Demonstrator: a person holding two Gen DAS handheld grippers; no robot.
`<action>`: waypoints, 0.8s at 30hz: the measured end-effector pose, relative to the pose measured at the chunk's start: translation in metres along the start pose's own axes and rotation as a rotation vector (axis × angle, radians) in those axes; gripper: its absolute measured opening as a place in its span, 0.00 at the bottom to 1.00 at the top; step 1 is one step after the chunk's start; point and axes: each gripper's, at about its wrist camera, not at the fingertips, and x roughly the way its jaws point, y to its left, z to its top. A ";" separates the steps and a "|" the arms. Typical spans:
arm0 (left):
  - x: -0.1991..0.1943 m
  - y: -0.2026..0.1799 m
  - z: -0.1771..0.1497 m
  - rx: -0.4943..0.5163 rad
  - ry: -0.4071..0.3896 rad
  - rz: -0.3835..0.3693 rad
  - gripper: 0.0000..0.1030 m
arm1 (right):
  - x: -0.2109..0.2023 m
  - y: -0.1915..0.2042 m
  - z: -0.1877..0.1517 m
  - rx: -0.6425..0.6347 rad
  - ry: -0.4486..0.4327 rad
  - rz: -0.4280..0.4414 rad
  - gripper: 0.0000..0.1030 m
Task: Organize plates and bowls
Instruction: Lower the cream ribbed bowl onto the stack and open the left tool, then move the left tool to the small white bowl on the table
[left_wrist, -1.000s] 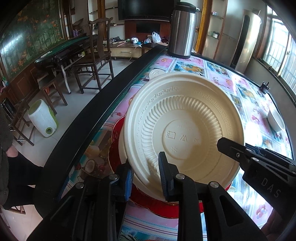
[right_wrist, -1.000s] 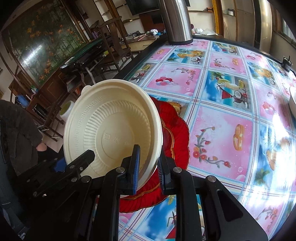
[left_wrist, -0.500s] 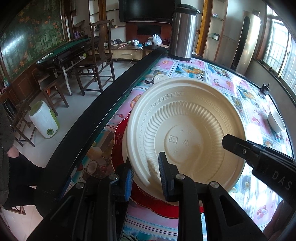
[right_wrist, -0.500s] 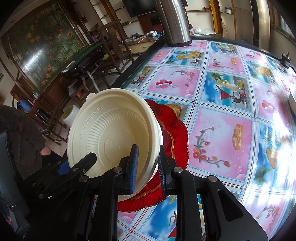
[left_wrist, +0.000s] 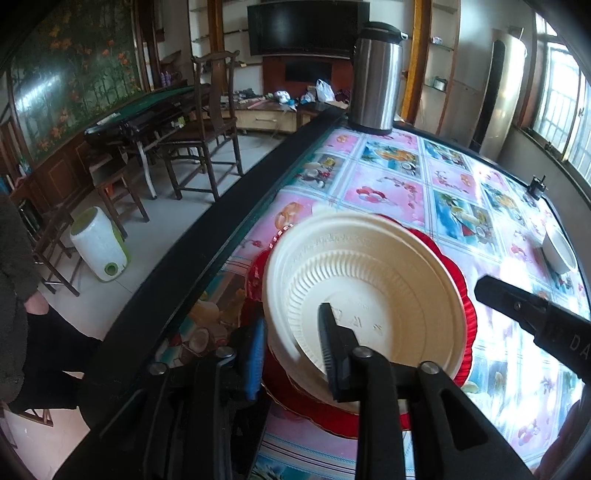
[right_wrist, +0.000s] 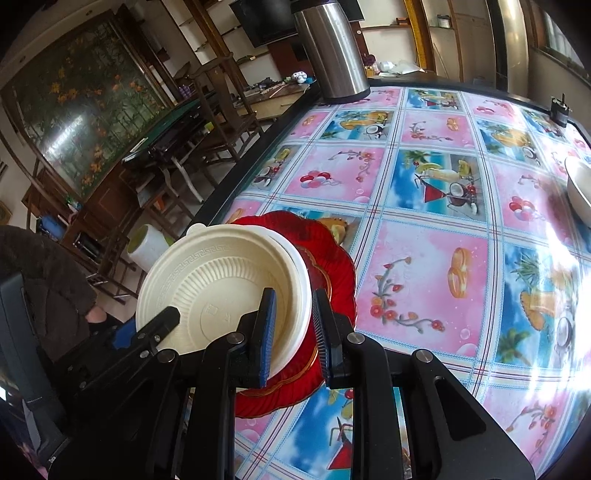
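Observation:
A cream plastic plate (left_wrist: 369, 291) lies on another cream plate, on a stack of red scalloped plates (left_wrist: 467, 317) near the table's left edge. My left gripper (left_wrist: 291, 343) straddles the cream plate's near rim with its jaws apart. My right gripper (right_wrist: 293, 332) straddles the opposite rim of the cream plate (right_wrist: 221, 291), jaws apart, with the red plates (right_wrist: 332, 269) beneath. The right gripper's finger (left_wrist: 517, 302) shows in the left wrist view. A white bowl (left_wrist: 559, 251) sits at the far right; it also shows in the right wrist view (right_wrist: 580, 188).
A steel thermos jug (left_wrist: 375, 77) stands at the table's far edge, also in the right wrist view (right_wrist: 332, 48). The tablecloth (right_wrist: 424, 280) has fruit pictures. The black table rim (left_wrist: 207, 236) runs left. Chairs (left_wrist: 207, 133) and a white bucket (left_wrist: 99, 251) stand on the floor.
The cream plate came down from a tilted, lifted position and now lies flat on the stack. Both grippers lowered with it and their jaws widened.

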 end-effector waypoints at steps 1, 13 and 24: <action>-0.002 0.000 0.000 0.000 -0.014 0.009 0.45 | 0.000 -0.001 -0.001 0.001 0.003 0.000 0.20; -0.015 -0.003 0.006 0.002 -0.091 -0.001 0.57 | -0.006 -0.003 -0.004 0.001 0.004 0.007 0.20; -0.024 -0.031 0.007 0.040 -0.106 -0.063 0.73 | -0.016 -0.014 -0.007 -0.009 -0.010 -0.050 0.20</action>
